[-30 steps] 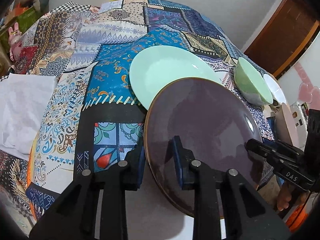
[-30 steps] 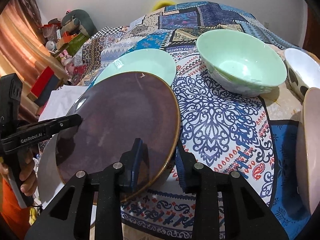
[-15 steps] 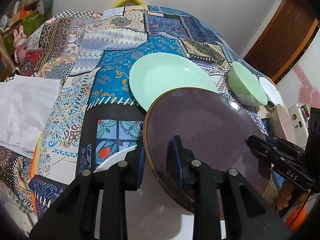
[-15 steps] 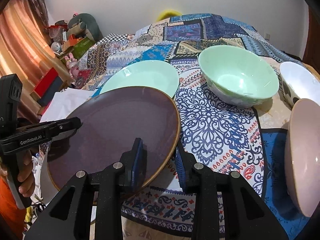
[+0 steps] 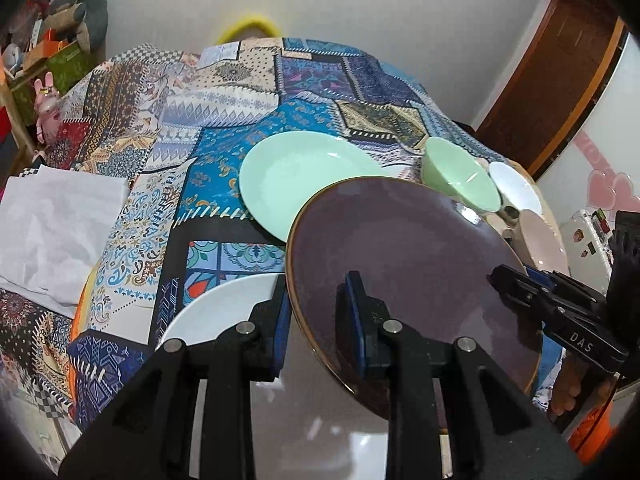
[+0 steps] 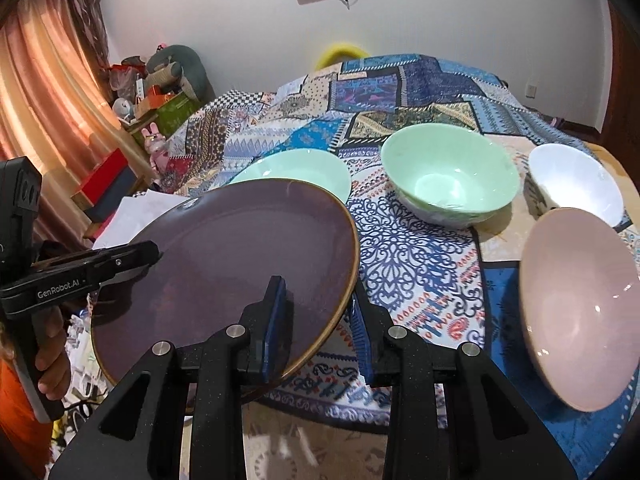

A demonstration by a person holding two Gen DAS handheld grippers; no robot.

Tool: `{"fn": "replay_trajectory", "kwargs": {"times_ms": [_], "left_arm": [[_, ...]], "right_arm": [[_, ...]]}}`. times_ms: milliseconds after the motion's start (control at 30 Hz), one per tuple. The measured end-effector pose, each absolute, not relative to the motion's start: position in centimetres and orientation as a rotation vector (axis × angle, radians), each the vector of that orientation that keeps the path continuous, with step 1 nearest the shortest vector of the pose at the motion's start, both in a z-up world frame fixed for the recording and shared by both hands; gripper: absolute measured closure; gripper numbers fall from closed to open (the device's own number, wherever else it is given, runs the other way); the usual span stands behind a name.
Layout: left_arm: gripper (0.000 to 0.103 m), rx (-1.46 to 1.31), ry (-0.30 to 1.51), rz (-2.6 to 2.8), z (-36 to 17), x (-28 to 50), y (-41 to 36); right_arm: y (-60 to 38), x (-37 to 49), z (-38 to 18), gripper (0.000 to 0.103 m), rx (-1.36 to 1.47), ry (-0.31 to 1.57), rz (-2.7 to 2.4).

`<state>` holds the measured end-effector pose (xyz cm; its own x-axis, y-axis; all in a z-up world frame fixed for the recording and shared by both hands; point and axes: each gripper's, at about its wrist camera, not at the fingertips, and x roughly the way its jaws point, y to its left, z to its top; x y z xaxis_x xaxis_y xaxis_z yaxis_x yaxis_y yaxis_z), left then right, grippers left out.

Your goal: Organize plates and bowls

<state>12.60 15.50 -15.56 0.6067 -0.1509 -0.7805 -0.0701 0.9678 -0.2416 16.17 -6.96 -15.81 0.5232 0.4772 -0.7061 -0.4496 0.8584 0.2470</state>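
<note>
A dark purple plate (image 5: 408, 264) (image 6: 240, 264) hangs tilted above the table's near edge. My left gripper (image 5: 316, 300) is shut on its left rim, and my right gripper (image 6: 316, 300) is shut on the opposite rim. Each gripper shows in the other's view, the right gripper (image 5: 516, 284) at the plate's far side and the left gripper (image 6: 148, 252) likewise. A white plate (image 5: 224, 308) lies below the purple one. Further back lie a mint plate (image 5: 296, 184) (image 6: 304, 168), a mint bowl (image 5: 456, 176) (image 6: 448, 176), a white bowl (image 6: 572, 184) and a pink bowl (image 6: 580, 320).
A patchwork cloth (image 5: 224, 92) covers the round table. A crumpled white sheet (image 5: 52, 232) lies at its left edge. Shelves with toys and boxes (image 6: 160, 96) and a curtain (image 6: 40, 100) stand to the left, a brown door (image 5: 560, 72) to the right.
Both grippers have risen with the purple plate held between them. The white plate underneath has come into view, and the table looks further away.
</note>
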Motion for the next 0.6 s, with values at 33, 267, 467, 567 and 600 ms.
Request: {"fn": "replay_trajectory", "kwargs": {"times_ms": [33,267,467,567,600], "left_arm": [[0.077,-0.257,0.917,-0.049,-15.4,12.4,15.2],[0.077,-0.252,0.898,-0.065,-14.2,10.7,13.1],[0.077,-0.245,0.885,-0.085,-13.4,9.5,11.0],[0.077,-0.241,0.882,-0.099,-13.1,8.9,9.9],[0.077,-0.24,0.883,-0.104,-13.1,8.7,9.5]], "right_arm": [[-7.2,16.0,-15.7,0.074,0.04,0.851,0.555],[-9.1,14.7,-14.9,0.074,0.051,0.824,0.555],[-10.9,13.5,-14.4,0.074,0.054,0.807,0.548],[-11.8,13.0,-14.3,0.074,0.06,0.803,0.542],[-12.1,12.7,-14.3,0.074,0.063,0.802,0.541]]}}
